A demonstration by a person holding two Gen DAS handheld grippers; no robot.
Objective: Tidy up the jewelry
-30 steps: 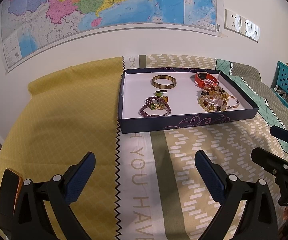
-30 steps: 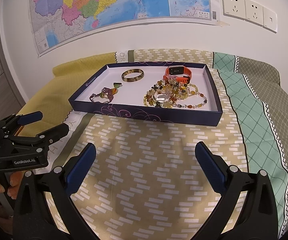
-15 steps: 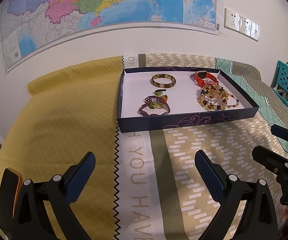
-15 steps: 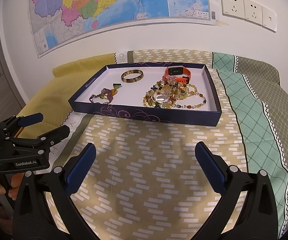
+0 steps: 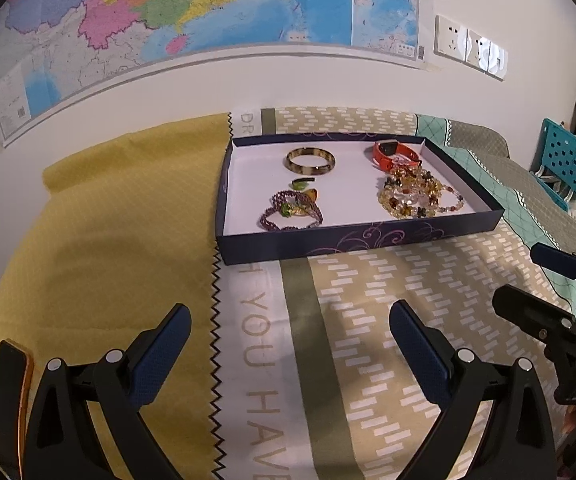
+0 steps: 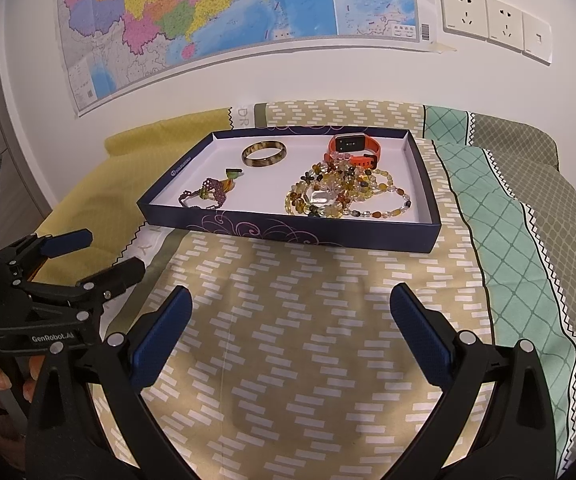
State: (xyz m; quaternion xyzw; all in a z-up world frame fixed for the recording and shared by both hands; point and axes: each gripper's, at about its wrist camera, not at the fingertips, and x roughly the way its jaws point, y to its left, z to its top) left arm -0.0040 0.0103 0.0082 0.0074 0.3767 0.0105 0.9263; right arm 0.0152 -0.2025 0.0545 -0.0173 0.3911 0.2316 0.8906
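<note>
A dark blue tray (image 5: 327,240) (image 6: 288,234) with a white floor sits on the patterned cloth by the wall. It holds a brown bangle (image 5: 310,161) (image 6: 264,154), an orange watch (image 5: 393,154) (image 6: 353,148), a heap of amber bead bracelets (image 5: 415,196) (image 6: 339,196), a purple beaded bracelet (image 5: 291,214) (image 6: 206,198) and a small green piece (image 5: 301,183). My left gripper (image 5: 289,338) (image 6: 100,256) is open and empty, short of the tray. My right gripper (image 6: 289,326) (image 5: 527,280) is open and empty, short of the tray.
A map (image 6: 228,12) and wall sockets (image 6: 491,20) are on the wall behind. A yellow cloth (image 5: 108,240) covers the left side, a teal patterned cloth (image 6: 499,232) the right. A teal basket (image 5: 567,160) stands at far right.
Both grippers have drifted slightly back from the tray. Both stay open, and the jewelry has not moved.
</note>
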